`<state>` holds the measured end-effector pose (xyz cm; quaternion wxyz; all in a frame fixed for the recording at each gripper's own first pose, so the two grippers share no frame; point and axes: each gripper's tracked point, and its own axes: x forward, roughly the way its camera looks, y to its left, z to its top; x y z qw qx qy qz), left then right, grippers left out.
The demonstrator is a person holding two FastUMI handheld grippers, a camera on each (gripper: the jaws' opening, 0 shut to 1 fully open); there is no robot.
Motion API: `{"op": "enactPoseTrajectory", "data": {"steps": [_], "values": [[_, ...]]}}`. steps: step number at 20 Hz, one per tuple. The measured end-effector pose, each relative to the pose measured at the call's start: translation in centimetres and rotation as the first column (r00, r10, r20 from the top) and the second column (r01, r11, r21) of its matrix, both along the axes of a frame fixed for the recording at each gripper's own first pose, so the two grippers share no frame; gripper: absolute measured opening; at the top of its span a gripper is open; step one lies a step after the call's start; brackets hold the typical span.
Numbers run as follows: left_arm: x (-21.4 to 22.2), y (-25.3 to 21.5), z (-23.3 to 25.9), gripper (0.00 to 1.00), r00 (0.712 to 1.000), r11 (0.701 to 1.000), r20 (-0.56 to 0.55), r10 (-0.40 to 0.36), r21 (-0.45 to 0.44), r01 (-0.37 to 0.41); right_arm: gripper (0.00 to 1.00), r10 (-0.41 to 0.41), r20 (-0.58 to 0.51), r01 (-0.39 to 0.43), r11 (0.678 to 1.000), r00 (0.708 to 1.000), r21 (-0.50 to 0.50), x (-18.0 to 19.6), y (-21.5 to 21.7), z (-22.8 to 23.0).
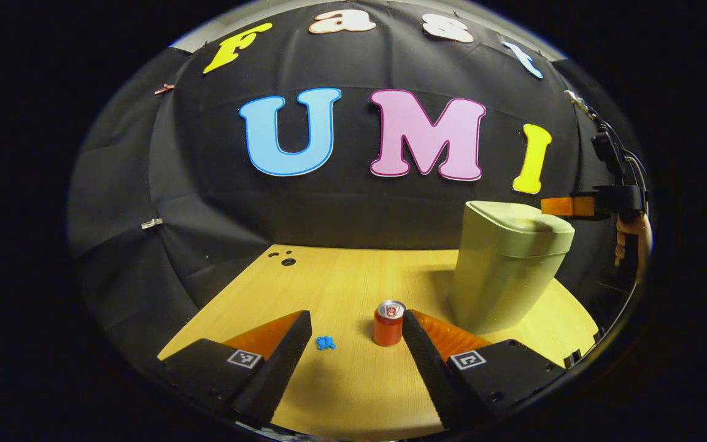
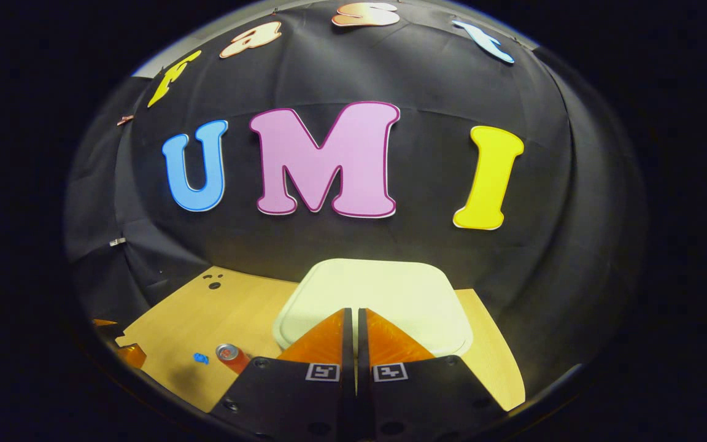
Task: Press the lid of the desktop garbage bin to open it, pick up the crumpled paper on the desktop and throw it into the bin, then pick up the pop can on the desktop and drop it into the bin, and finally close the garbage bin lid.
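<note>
A pale green plastic bin (image 1: 507, 270) with rounded corners and a smooth, closed lid (image 2: 378, 294) is seen standing on a light wood-grain table (image 1: 341, 288), toward its right side and near the black cloth wall (image 1: 341, 215). In the right gripper view the lid is seen from above as a soft-cornered rectangle, and the right gripper (image 2: 353, 319) is held over its near edge with both fingers brought together, nothing between them; whether the tips touch the lid cannot be told. In the left gripper view that gripper is seen at the far right, level with the bin's top, with a hand (image 1: 633, 242) behind it.

The left gripper (image 1: 353, 337) is held low over the table's near part, spread wide and empty. A small red metal can (image 1: 388, 323) with a silver top stands upright just beside its right finger's ribbed inner face. A small crumpled blue paper (image 1: 326, 342) lies near the left finger, apart from the can. Bare tabletop is left between the can and the bin, and a broad stretch runs back to the small dark holes (image 1: 286, 258) at the far left corner.
</note>
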<state>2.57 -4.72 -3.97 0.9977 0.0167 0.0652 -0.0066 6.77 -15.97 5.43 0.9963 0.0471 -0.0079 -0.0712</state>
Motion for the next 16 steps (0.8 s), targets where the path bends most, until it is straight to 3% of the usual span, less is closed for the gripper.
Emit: {"op": "enactPoseTrajectory", "data": {"steps": [6,11,16], "values": [[0.9,-1.3,-0.3,0.96,0.998,0.999,-0.029,0.047,0.006,-0.047,0.05,0.050,-0.027,-0.049,0.998,0.998,0.039,0.7,-0.8,-1.4],[0.7,-0.8,-0.8,0.96,0.997,0.998,-0.055,0.060,0.028,-0.058,0.06,0.058,-0.032,-0.058,0.998,0.998,0.002,0.7,-0.4,-1.8],[1.7,0.0,-0.9,0.96,0.998,1.000,-0.065,0.008,0.018,-0.007,0.05,0.040,-0.023,-0.041,0.998,0.999,-0.047,1.0,0.0,-2.1]]}}
